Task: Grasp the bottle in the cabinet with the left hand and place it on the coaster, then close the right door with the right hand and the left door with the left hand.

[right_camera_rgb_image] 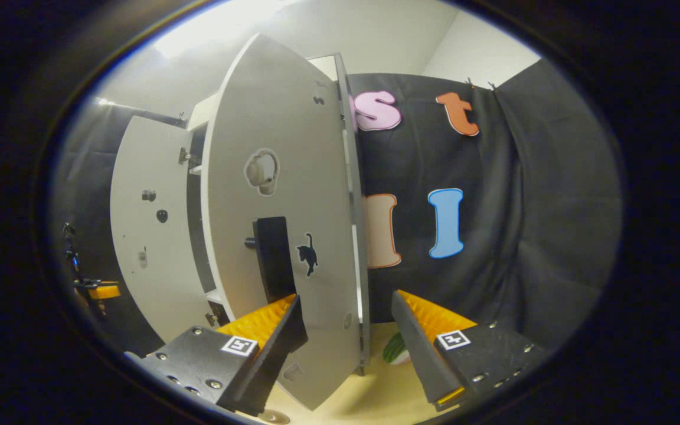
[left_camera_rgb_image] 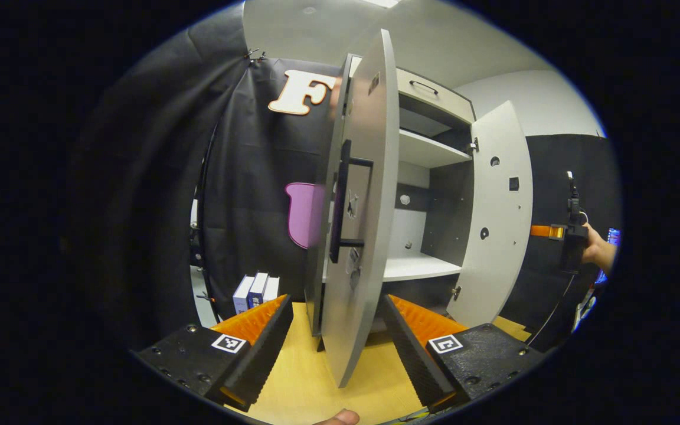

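In the left gripper view the cabinet's left door (left_camera_rgb_image: 358, 224) stands edge-on right in front of me, its black handle (left_camera_rgb_image: 349, 200) on the outer face. My left gripper (left_camera_rgb_image: 337, 301) is open, one finger on each side of the door's lower part. The right door (left_camera_rgb_image: 493, 218) hangs open beyond the white shelf (left_camera_rgb_image: 417, 268). In the right gripper view the right door (right_camera_rgb_image: 293, 195) with its black handle (right_camera_rgb_image: 272, 257) fills the near left. My right gripper (right_camera_rgb_image: 347, 297) is open, astride the door's free edge. No bottle is on the visible shelves.
A hand holds the other gripper (left_camera_rgb_image: 573, 236) at the far right of the left gripper view. Several books (left_camera_rgb_image: 255, 292) stand on the wooden table (left_camera_rgb_image: 304, 378) left of the cabinet. A green striped thing (right_camera_rgb_image: 396, 348) lies on the table behind the right door.
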A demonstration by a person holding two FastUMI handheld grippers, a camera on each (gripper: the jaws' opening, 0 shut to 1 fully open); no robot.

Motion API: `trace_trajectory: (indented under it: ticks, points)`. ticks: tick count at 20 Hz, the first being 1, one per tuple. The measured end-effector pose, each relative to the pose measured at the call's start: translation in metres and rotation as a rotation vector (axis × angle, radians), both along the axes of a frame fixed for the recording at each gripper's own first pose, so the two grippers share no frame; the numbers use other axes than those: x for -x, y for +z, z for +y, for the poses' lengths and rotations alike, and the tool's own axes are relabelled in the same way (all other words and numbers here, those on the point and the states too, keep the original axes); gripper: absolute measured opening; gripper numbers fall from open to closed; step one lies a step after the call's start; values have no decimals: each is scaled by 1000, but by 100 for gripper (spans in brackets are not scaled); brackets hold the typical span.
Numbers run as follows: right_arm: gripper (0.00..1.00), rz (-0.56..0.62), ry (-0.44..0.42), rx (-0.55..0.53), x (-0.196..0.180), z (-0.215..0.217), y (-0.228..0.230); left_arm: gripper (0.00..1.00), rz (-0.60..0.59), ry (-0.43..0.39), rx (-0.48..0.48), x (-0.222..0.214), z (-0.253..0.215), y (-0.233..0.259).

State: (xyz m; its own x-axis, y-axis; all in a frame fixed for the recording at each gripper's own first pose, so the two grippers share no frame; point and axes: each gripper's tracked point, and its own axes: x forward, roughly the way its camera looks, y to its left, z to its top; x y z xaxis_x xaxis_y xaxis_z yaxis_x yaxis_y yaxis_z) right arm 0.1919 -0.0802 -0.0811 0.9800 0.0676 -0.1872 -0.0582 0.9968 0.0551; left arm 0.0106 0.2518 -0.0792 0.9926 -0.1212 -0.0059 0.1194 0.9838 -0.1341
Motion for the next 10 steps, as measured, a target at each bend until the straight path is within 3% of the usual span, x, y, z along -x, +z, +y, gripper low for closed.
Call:
trace_trajectory:
  ticks: [1, 2, 10]
  points:
    - [95, -7, -1, 5, -3, 1, 0, 93, -9, 8, 0, -2, 4, 4]
    - [95, -7, -7, -2, -5, 3, 0, 96, -19, 20, -2, -5, 11, 7]
    - [94, -58, -43, -24, -11, 13, 2, 96, -37, 50, 21, -51, 48, 21]
